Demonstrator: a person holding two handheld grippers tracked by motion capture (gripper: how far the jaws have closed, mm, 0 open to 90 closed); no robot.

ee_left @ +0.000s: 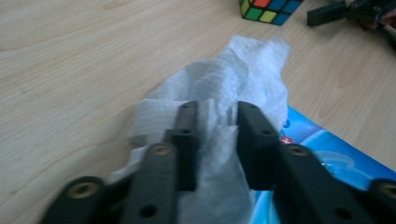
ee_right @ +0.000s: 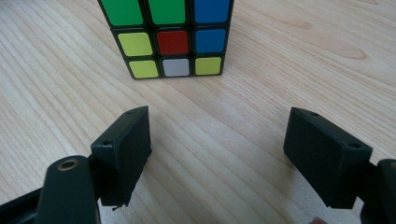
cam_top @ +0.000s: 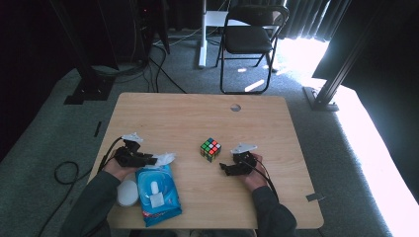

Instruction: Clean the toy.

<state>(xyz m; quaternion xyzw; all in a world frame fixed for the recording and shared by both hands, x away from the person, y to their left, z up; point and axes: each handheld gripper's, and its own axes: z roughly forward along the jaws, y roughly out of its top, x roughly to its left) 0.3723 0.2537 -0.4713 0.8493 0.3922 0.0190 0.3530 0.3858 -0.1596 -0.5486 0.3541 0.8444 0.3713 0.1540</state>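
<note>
My left gripper (cam_top: 150, 160) (ee_left: 215, 116) is shut on a white wet wipe (ee_left: 243, 70) (cam_top: 165, 158), whose loose end bunches up past the jaws. The wipe comes out of a blue wipes pack (cam_top: 157, 193) (ee_left: 327, 149) lying at the table's near left. A scrambled puzzle cube (cam_top: 210, 148) (ee_right: 170, 35) stands near the table's middle. My right gripper (cam_top: 223, 168) (ee_right: 217, 135) rests open just short of the cube, with bare wood between its jaws. In the left gripper view the cube (ee_left: 268, 9) and the right gripper (ee_left: 327, 16) sit at the far top.
A small white rounded object (cam_top: 127, 192) lies left of the wipes pack near the front edge. The wooden table (cam_top: 197, 118) has a round cable hole (cam_top: 235, 107) at the back. A black folding chair (cam_top: 249, 39) stands beyond the table.
</note>
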